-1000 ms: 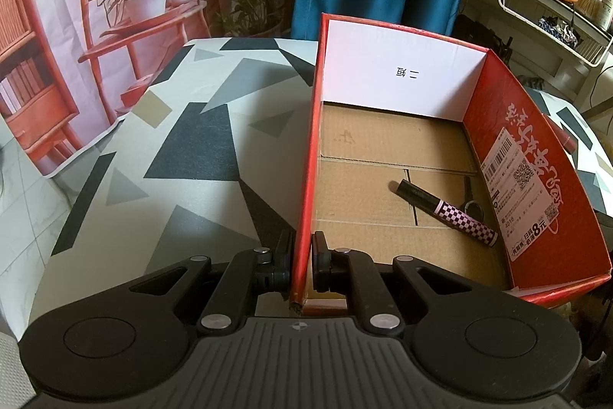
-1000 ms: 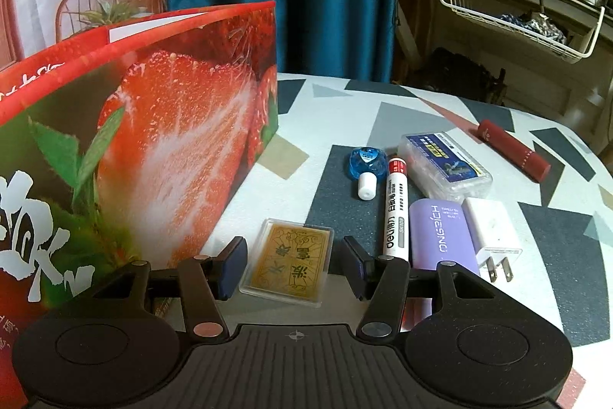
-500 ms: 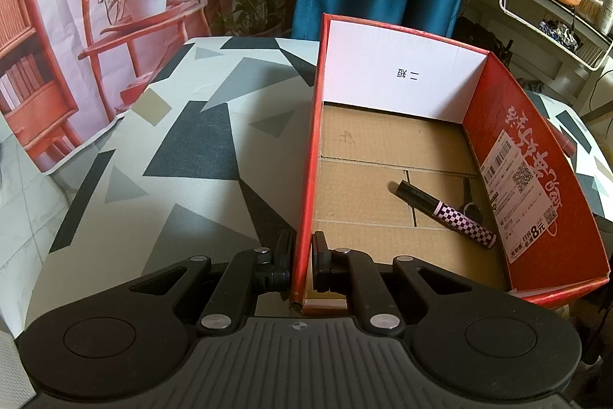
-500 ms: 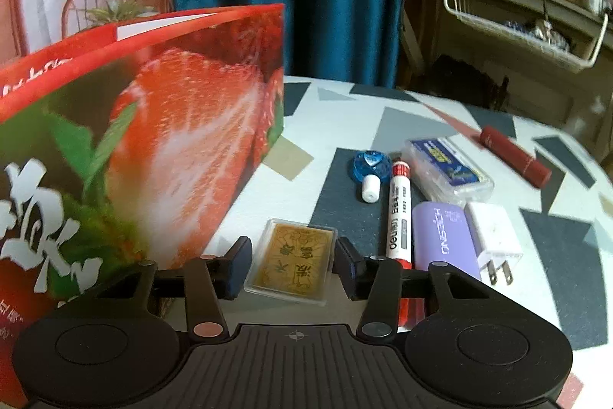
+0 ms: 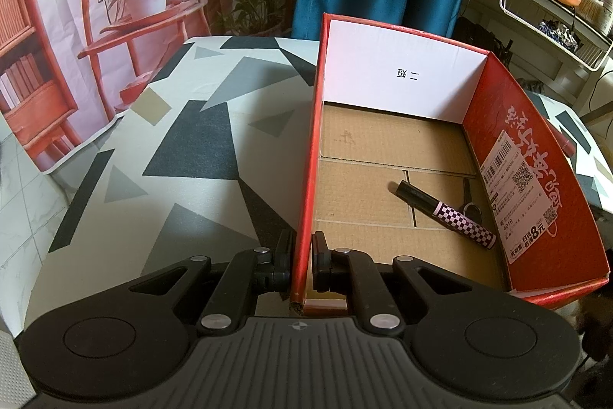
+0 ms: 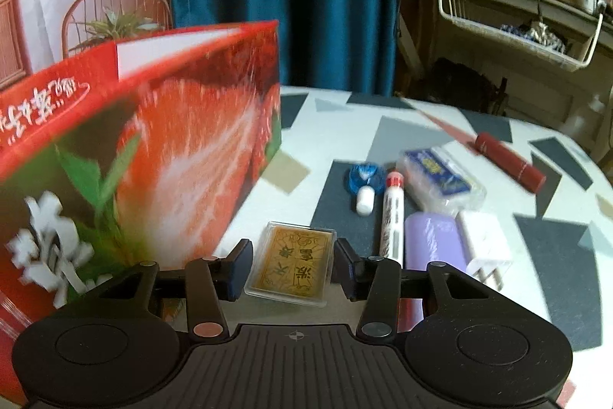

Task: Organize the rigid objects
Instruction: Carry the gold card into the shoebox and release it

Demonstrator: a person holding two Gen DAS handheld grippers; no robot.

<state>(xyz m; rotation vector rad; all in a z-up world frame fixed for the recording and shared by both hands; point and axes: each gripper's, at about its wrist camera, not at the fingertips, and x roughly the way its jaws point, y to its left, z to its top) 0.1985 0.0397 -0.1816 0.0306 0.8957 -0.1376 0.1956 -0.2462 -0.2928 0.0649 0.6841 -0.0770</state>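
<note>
My left gripper point(image 5: 302, 255) is shut on the near left wall of the red strawberry box point(image 5: 398, 79), one pad on each side of the cardboard. Inside the box lie a black pen with a checkered cap point(image 5: 444, 213) and a small metal tool point(image 5: 471, 207) beside it. In the right wrist view, my right gripper point(image 6: 291, 261) is shut on a clear case holding gold cards point(image 6: 295, 252), its pads against the case's two long sides. The box point(image 6: 172, 148) stands just left of it.
Right of the case lie a white marker point(image 6: 392, 217), a blue correction tape point(image 6: 366, 179), a clear box with a blue label point(image 6: 440, 179), a purple power bank point(image 6: 433, 236), a white charger point(image 6: 484, 240) and a red tube point(image 6: 509, 165). A wire shelf rack point(image 6: 517, 37) stands behind the table.
The right gripper's jaws have narrowed from either side of the gold card case until the pads meet its edges. The left gripper and the box have stayed still.
</note>
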